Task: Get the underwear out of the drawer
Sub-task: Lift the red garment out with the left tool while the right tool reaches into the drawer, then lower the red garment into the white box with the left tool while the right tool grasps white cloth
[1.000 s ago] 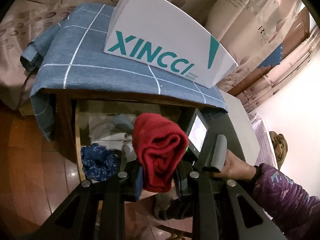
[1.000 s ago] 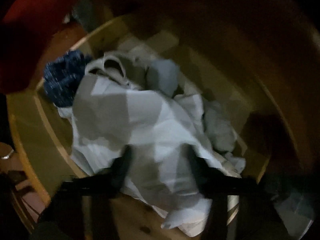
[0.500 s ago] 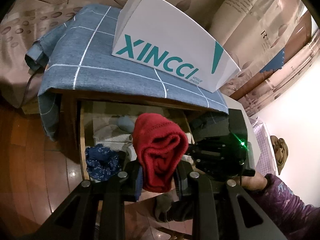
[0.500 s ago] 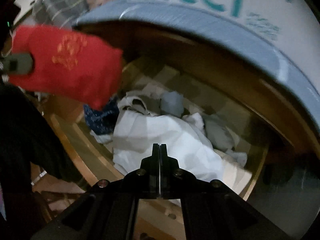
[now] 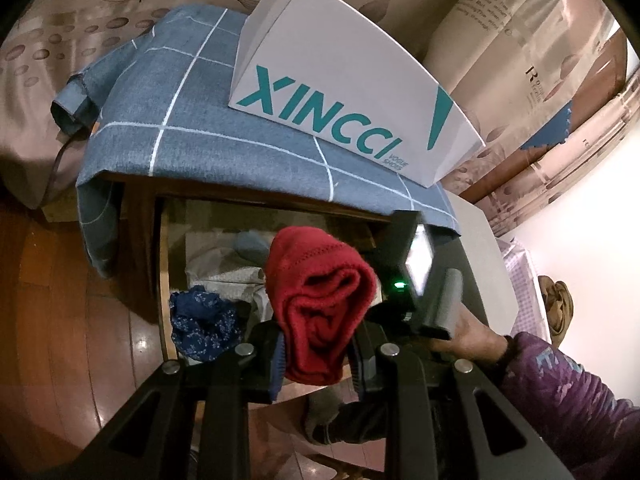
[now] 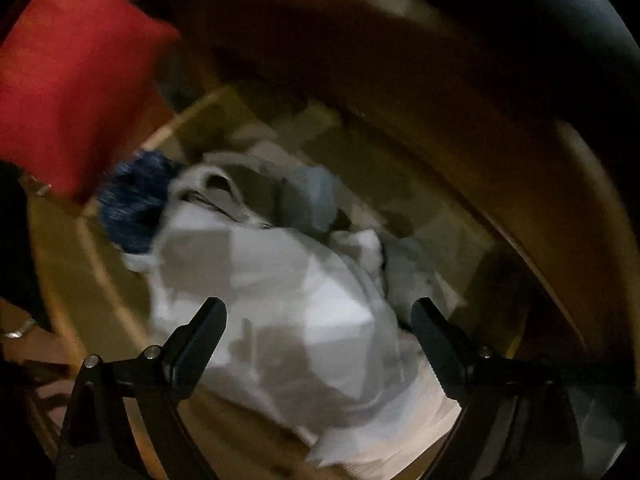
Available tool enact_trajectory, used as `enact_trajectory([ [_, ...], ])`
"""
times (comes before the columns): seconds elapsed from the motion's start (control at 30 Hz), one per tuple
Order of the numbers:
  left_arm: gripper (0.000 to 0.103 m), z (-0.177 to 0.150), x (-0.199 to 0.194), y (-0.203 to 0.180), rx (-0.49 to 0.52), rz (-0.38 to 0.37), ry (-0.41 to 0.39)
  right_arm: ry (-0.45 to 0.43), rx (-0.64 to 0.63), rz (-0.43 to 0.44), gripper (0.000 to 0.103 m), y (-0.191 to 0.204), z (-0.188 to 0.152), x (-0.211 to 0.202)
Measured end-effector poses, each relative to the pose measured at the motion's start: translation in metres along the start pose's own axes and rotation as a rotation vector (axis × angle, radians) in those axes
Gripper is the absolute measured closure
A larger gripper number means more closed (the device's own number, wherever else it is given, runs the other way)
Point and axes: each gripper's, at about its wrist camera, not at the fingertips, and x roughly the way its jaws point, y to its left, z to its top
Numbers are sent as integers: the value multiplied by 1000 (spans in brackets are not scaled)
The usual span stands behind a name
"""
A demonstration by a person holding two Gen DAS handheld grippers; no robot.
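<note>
Red underwear (image 5: 320,304) sits rolled and clamped in my left gripper (image 5: 318,354), held above the open drawer (image 5: 162,280). My right gripper (image 6: 318,320) hangs spread wide over the white cloth (image 6: 288,296); blue garment (image 6: 134,204) at ten o'clock.

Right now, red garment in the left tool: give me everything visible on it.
The red garment is a soft, knit-looking cloth, folded or rolled into a thick bundle with a line of small stitched holes near its top edge. The left tool is shut on its lower part, one finger on each side, and it stands upright above them, held above the open drawer. In the right wrist view it appears blurred at upper left. Nothing else visibly touches it.
</note>
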Motion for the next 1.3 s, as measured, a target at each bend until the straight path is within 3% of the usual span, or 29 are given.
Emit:
enact_trajectory([
  [0.17, 77, 0, 1, 2, -7, 0, 4, 24, -92, 27, 14, 7, 4, 18],
  [0.2, 77, 0, 1, 3, -8, 1, 5, 30, -93, 72, 33, 8, 4, 19],
  [0.23, 77, 0, 1, 3, -9, 5, 7, 53, -92, 77, 60, 9, 4, 22],
  [0.3, 77, 1, 2, 3, -10, 8, 10, 96, -106, 20, 96, 11, -1, 30],
  [0.53, 77, 0, -2, 3, -7, 9, -1, -11, -40, 98, 98, 4, -8, -23],
  [0.7, 77, -1, -9, -2, 13, 2, -22, -111, 117, 157, 98, -14, -27, -68],
  [0.87, 77, -4, -21, -17, 55, -8, -56, -204, 277, 154, 98, -29, -39, -100],
  [1.1, 77, -4, -42, -41, 44, -63, -79, -185, 378, 137, 98, -41, -44, -88],
  [1.3, 77, 25, -80, -82, 86, -91, -103, -172, 383, 147, 98, -44, -47, -86],
])
